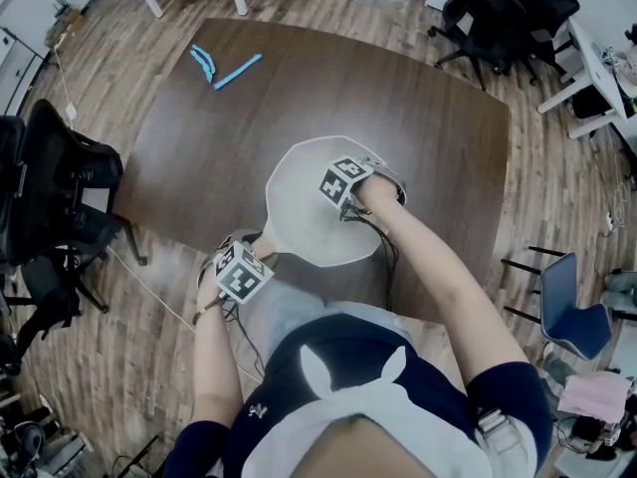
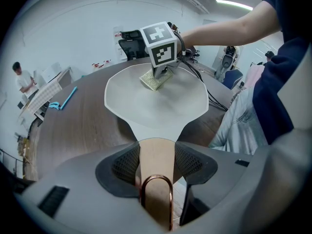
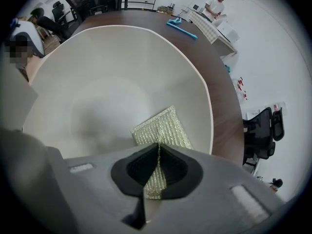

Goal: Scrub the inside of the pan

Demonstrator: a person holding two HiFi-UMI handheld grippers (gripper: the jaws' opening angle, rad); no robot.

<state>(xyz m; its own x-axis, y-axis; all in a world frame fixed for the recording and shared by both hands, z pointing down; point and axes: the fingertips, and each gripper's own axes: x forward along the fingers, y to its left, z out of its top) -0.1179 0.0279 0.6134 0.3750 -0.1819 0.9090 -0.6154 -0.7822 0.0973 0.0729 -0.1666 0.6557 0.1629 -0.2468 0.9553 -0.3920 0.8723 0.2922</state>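
L gripper point(image 2: 156, 152) fingers clamped on pan handle point(image 2: 156, 167); R gripper point(image 3: 158, 150) fingers pinch scourer point(image 3: 163, 128) inside pan point(image 3: 122, 82).

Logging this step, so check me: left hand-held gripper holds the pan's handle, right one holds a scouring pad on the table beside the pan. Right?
Not quite: the right gripper view shows the scouring pad in the right hand-held gripper inside the pan, not on the table beside it. The left hand-held gripper does hold the handle.

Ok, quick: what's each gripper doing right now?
Left gripper: closed on the pan handle.
Right gripper: closed on the scrub pad, inside the pan.
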